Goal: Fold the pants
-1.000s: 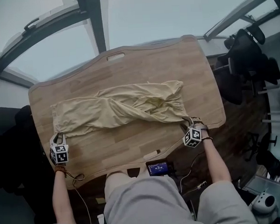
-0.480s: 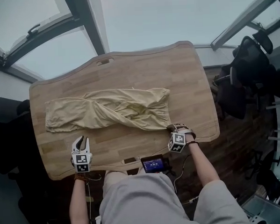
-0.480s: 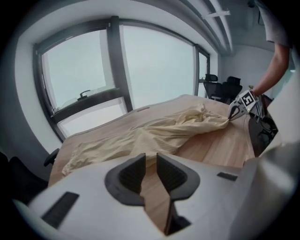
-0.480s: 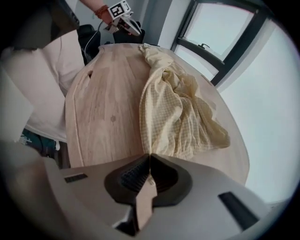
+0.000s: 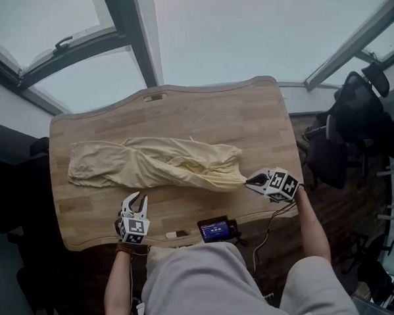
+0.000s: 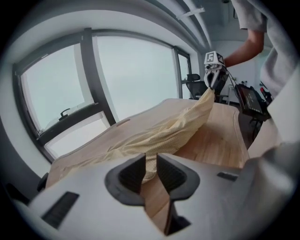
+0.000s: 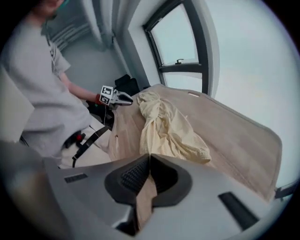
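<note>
No legible text is noted; the lit device screen (image 5: 215, 230) between left gripper (image 5: 135, 201) and right gripper (image 5: 249, 181) is unreadable.

Clad in a light grey short-sleeved T-shirt (image 7: 37, 79) and pale grey legwear (image 5: 210, 278), a dark beaded band (image 5: 125, 248) at the left wrist. Equipped with pale grey left gripper (image 5: 137, 201) and right gripper (image 5: 249, 181), ribbed black pads (image 6: 131, 173) inside, each topped by a white cube (image 5: 135, 229) of black square markers and trailed by a thin dark cable (image 5: 266, 223).
</note>
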A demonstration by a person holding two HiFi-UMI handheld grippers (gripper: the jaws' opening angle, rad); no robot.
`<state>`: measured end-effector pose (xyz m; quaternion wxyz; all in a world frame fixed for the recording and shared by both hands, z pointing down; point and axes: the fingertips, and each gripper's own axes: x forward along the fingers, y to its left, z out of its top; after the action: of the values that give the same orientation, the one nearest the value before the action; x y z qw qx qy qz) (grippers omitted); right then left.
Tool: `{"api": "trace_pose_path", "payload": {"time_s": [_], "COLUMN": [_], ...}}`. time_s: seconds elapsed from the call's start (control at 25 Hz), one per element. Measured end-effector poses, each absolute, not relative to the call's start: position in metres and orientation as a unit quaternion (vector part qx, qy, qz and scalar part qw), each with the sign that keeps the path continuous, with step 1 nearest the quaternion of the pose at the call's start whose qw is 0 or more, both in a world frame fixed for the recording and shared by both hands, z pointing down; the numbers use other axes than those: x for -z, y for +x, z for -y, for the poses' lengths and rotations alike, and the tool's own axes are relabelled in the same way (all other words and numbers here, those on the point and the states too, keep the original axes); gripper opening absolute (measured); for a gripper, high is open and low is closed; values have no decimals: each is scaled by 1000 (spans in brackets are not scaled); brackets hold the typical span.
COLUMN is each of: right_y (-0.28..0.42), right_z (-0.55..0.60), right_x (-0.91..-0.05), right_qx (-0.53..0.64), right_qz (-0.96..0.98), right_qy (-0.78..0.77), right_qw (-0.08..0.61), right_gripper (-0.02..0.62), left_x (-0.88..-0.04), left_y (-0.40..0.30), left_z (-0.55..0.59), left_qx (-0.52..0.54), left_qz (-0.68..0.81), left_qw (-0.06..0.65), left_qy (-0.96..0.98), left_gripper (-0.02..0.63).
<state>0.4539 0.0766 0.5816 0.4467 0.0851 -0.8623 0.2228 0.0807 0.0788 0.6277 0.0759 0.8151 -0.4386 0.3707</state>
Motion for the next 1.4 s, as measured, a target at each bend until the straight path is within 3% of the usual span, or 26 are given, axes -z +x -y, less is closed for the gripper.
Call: {"api": "trace_pose_path", "payload": {"time_s": [0.2,0.36,0.48,0.6,0.72,0.96,1.12,1.2,1.28,1.4], "right_y": [491,550,570,554,537,510,502,501,505,519], "right_z": [-5,110,113,80,46,33,37,38,36,31], "right_x": [-593,-621,-646,-672,-698,-726,-735,-740,-736,-723], "right_qx": [-265,-169,-134,-232,-354,-450,-486,-487,-470,-438], "right_qz": [842,780,738,776,789,771,753,743,741,747], "right_qy": [79,367,441,417,379,362,365,377,395,414], "right_qw": [464,477,493,412,331,267,251,261,272,282], "right_gripper": [9,11,11,17,109,116,117,103,81,53], "left_x": [-626,-634,-642,-646,-661,-719,-755,-758,-746,-708], "left_y": [75,63,66,74,83,75,72,72,72,69], "left_z": [-80,-75,-60,-16,39,82,89,87,89,93], "left_qx": [-390,-410,-443,-466,-490,-616,-645,-643,-627,-578], "left_qz": [437,432,386,336,273,27,-35,-41,-23,42], "left_qw": [67,63,34,2,-35,-126,-85,-56,-46,-14], "left_qy": [808,801,808,819,827,777,759,763,777,815], "left_gripper": [75,75,75,77,78,163,219,169,41,40]}}
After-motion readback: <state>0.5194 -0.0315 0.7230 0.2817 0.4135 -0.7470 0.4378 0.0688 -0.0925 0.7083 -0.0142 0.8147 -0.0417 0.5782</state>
